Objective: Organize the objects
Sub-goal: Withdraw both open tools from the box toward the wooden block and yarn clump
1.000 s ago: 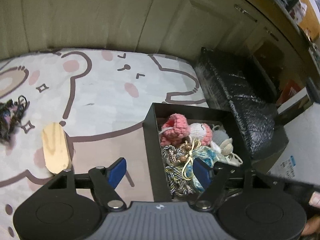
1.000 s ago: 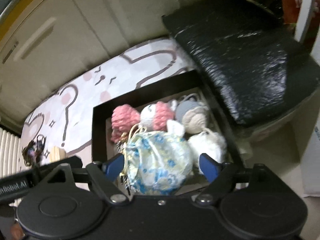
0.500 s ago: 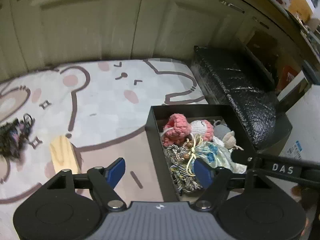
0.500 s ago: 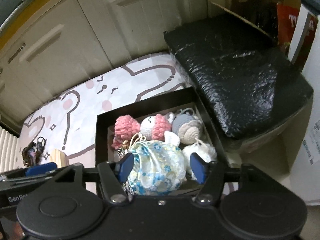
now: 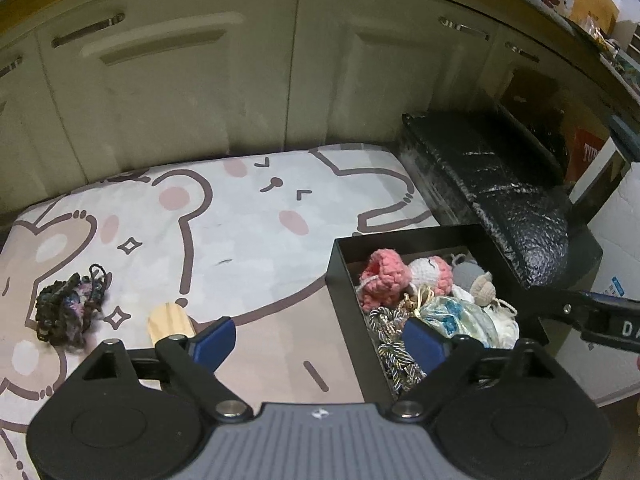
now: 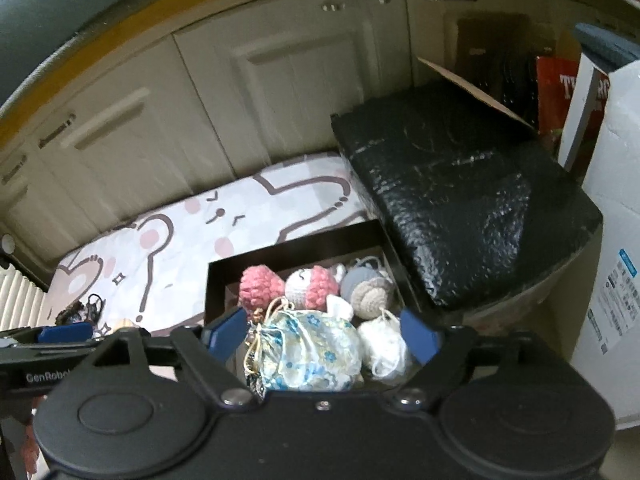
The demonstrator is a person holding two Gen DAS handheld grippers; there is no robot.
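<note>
Both claws' jaws have just been opening, nothing between them: left claw (image 5: 316,340), right claw (image 6: 324,332). Floral pouch (image 6: 316,350) sits in black box (image 5: 346,300); we next target dark knit bundle (image 5: 66,312) on mat (image 5: 248,232), approaching low.

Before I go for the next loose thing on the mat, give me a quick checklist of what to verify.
1. Left gripper empty, jaws just opened wider: ok.
2. Right gripper above the floral pouch, jaws just reopened, pads off it: ok.
3. Pouch inside the black box: ok.
4. Dark yarn bundle loose on the mat: not ok.
5. Wooden piece outside the box: not ok.
6. Room left in the box: cannot tell.
</note>
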